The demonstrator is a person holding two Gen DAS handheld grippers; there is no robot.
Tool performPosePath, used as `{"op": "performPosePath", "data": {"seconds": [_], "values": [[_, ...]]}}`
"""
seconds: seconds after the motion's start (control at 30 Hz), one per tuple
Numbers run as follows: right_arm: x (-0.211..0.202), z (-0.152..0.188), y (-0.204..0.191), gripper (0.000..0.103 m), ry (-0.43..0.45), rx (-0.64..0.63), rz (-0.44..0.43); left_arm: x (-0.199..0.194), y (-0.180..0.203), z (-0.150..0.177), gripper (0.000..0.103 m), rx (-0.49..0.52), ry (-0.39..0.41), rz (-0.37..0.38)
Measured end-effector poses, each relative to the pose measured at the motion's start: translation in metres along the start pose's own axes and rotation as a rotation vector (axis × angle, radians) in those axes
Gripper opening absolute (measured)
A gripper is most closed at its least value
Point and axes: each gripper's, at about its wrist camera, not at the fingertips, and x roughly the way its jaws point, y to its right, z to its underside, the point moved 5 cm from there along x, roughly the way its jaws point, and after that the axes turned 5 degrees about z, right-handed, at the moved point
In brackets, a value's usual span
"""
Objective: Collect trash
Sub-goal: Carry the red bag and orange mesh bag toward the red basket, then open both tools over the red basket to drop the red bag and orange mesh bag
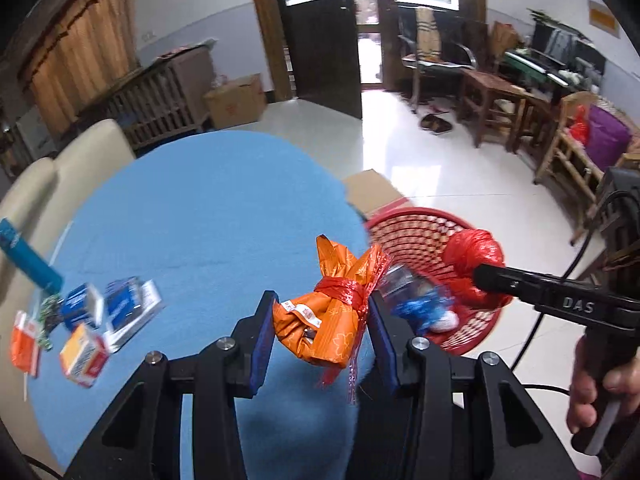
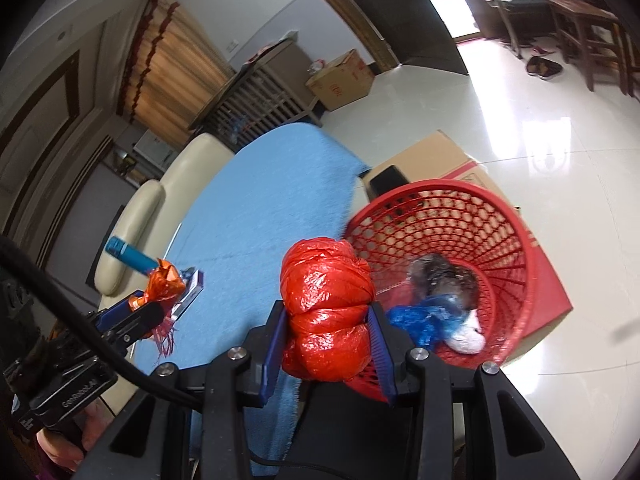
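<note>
We hold the orange bundle in the left gripper, jaws clamped, at the table edge beside the basket. Right gripper jaws clamp the red bag at the basket rim.

Glossy white tile floor, dark wooden door, tan curtains, wooden chairs

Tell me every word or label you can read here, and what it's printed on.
"DAS": on the right gripper, seen from the left wrist view.
"GoAhRoboAI" or similar, half blurred: on the left gripper body.
Small boxes on the blue table: print blurred.
Orange bundle tag and cardboard box marks: unreadable.
</note>
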Motion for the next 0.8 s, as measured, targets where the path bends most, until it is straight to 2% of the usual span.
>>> {"op": "performPosePath", "data": {"seconds": [0.23, 0.4, 0.47, 0.6, 0.63, 0.8], "values": [[-0.010, -0.005, 0.032, 0.044, 0.025, 0.063, 0.033, 0.017, 0.032, -0.011, 0.047, 0.025, -0.017, 0.131], [-0.018, -0.007, 0.048, 0.044, 0.042, 0.102, 0.048, 0.032, 0.046, -0.023, 0.047, 0.034, -0.034, 0.192], [-0.021, -0.007, 0.054, 0.044, 0.047, 0.114, 0.053, 0.040, 0.048, -0.028, 0.048, 0.026, -0.049, 0.201], [-0.022, -0.009, 0.064, 0.056, 0.039, 0.168, 0.054, 0.053, 0.049, -0.032, 0.056, 0.000, -0.077, 0.216], [-0.022, -0.010, 0.066, 0.058, 0.034, 0.180, 0.057, 0.055, 0.049, -0.031, 0.061, -0.001, -0.081, 0.214], [-0.019, -0.012, 0.072, 0.059, 0.017, 0.203, 0.057, 0.052, 0.047, -0.022, 0.063, 0.026, -0.080, 0.197]]}}
